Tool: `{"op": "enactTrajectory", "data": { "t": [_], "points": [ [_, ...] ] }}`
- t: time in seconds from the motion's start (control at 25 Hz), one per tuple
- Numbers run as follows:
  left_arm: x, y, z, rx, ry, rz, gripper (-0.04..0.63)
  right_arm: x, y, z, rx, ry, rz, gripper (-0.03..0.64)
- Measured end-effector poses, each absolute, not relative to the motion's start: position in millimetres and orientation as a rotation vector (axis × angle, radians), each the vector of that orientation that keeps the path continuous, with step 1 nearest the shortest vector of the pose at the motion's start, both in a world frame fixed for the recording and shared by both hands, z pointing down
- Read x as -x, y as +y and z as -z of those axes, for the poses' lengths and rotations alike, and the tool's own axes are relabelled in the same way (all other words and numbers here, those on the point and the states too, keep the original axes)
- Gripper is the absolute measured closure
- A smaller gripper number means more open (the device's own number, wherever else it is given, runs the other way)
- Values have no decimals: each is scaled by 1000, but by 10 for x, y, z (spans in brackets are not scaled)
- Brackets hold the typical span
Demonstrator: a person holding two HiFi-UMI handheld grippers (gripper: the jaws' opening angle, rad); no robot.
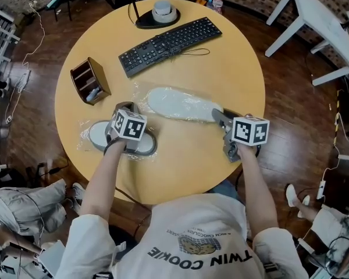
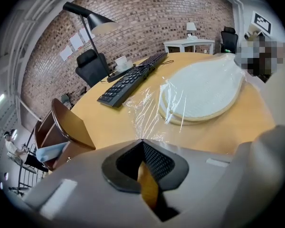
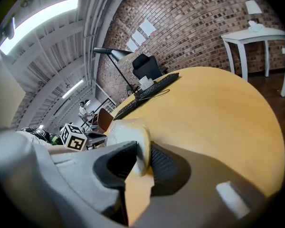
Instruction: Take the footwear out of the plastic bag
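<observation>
Nearest the lens, at the bottom of the head view, a person's white printed T-shirt (image 1: 192, 243) is seen, with both forearms stretched up to a round yellow wooden surface (image 1: 186, 167). At the centre of the frame a white flat slipper (image 1: 180, 103) with a cream edge is laid lengthwise, its left part covered by a crinkled clear plastic bag (image 1: 141, 97). The slipper's right end is clamped between the fingers of the right gripper (image 3: 141, 158). The fingers of the left gripper (image 2: 142, 145) are brought together at their tips, just at the bag's rumpled edge; whether film is pinched there cannot be told. Under that gripper, at centre left, a second grey-rimmed slipper (image 1: 96, 137) is wrapped in its own film. A black keyboard (image 1: 168, 39) is set toward the top, and a brown wooden organiser (image 1: 88, 80) at upper left
</observation>
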State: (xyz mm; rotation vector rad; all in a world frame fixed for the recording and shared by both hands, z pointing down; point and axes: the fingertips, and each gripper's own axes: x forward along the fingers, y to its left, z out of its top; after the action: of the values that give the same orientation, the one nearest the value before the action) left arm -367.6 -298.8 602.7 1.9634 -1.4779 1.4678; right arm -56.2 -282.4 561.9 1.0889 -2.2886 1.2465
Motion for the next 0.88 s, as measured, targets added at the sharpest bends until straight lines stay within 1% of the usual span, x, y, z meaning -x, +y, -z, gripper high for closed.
{"op": "enactTrajectory", "data": {
  "t": [0.52,0.88],
  "points": [
    [3669,-2980,-6018,-1944,-1490,-1486,597,65,-2697,-5575,-1183,-2257,-1205,537],
    [3668,-2967,-6014,-1901,-1503,-1544,591,-3,-2689,-5578,-1174,-2260,-1213,537]
  ]
}}
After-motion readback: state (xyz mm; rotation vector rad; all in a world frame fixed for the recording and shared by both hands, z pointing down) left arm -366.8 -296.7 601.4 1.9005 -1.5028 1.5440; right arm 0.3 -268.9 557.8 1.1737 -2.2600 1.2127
